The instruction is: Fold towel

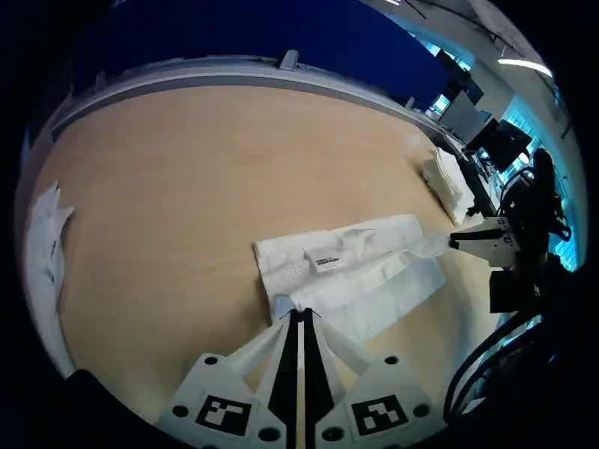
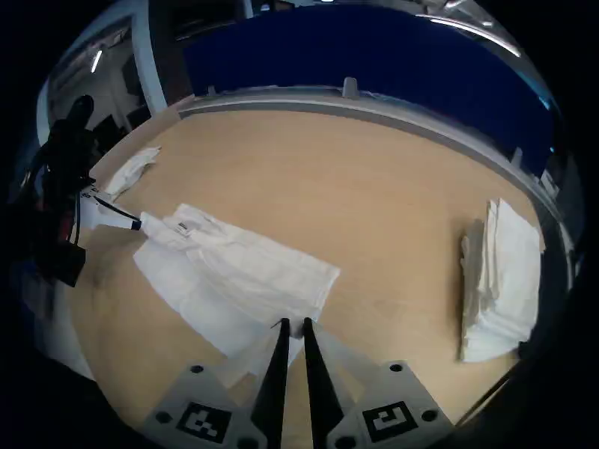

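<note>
In the left gripper view, my left gripper (image 1: 299,316) sits at 6 o'clock. Its jaws are pressed nearly together, pinching the near corner of the towel (image 1: 352,273) in the thin slit between them. The towel lies on the table (image 1: 187,172) just past the fingertips and runs off toward 2 o'clock. It is partly folded, with an upper layer lapped over a lower one and a small tag (image 1: 329,260) showing on top. The towel's far corner, at 3 o'clock, is drawn up to a point where the other gripper's tips meet it.

In the right gripper view, my right gripper (image 2: 293,323) is at 6 o'clock. Its jaws are drawn close, leaving a narrow gap, and the towel's edge bunches right at their tips, so it looks nipped between them. From there the towel stretches toward 10 o'clock, where the left gripper holds the opposite corner slightly raised.

A stack (image 1: 449,183) of folded towels rests on the table well apart from the one I hold, at 2 o'clock in the left gripper view and 3 o'clock in the right gripper view. A loose cloth (image 1: 45,239) lies at the table's edge at 9 o'clock in the left gripper view. A blue partition (image 1: 299,37) stands along the far side at 12 o'clock.
</note>
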A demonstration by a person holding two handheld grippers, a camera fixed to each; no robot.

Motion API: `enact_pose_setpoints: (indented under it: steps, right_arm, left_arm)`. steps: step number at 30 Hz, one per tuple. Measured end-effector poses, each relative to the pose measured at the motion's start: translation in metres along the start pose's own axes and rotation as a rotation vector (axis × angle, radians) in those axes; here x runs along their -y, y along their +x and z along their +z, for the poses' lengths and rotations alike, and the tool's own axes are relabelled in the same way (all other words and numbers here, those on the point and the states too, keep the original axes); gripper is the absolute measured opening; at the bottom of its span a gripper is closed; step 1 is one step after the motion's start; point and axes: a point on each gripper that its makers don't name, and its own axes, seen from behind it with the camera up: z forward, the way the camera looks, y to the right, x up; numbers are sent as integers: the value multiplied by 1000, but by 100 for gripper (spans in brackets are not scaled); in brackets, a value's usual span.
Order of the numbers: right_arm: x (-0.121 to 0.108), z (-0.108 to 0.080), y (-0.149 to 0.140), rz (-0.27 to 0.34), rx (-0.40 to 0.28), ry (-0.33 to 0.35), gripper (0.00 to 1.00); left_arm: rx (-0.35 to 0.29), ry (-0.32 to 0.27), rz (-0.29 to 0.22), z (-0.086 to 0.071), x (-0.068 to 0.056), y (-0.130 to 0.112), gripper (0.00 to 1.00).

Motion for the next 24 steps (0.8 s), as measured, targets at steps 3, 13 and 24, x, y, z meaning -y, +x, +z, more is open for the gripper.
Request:
enact_pose_setpoints:
  steps: [3, 13, 24]
  right_arm:
    - [-2, 3, -1, -6, -3, -12, 14]
    - [-8, 14, 1, -1, -8, -29, 15]
    - [-18, 24, 15, 4, -26, -57, 22]
  left_arm:
    - [-11, 4, -10, 4, 3, 2, 9]
    - [-10, 40, -22, 14, 16, 3, 19]
    - [-24, 71, -42, 17, 26, 14, 38]
